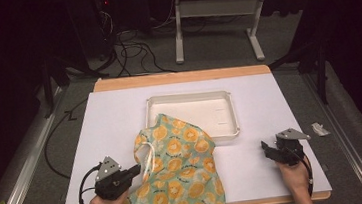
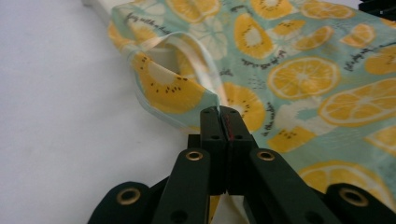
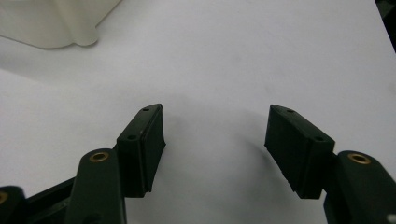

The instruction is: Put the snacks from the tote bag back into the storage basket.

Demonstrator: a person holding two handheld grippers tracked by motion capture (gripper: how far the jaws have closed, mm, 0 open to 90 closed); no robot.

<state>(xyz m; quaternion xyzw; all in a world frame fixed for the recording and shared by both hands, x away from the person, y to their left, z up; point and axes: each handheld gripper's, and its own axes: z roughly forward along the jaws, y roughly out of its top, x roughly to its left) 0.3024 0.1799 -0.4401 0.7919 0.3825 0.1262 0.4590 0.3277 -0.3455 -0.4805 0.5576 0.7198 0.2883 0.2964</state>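
The left gripper [image 2: 223,112] is clamped on the edge of the orange-print cloth bag [image 2: 299,79]; the bag lies on the white table [image 1: 110,119]. The right gripper [image 3: 215,126] stands apart, jaws spread over bare table, near the white tray [image 1: 189,99].

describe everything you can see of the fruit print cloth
The fruit print cloth looks like thin woven fabric, mint green with orange and kiwi slices and small script. A pale strap loop is sewn near one edge. It lies crumpled on the white table, its far end draped over the rim of the white tray, its near end hanging past the table's front edge. The left gripper is shut on its edge.
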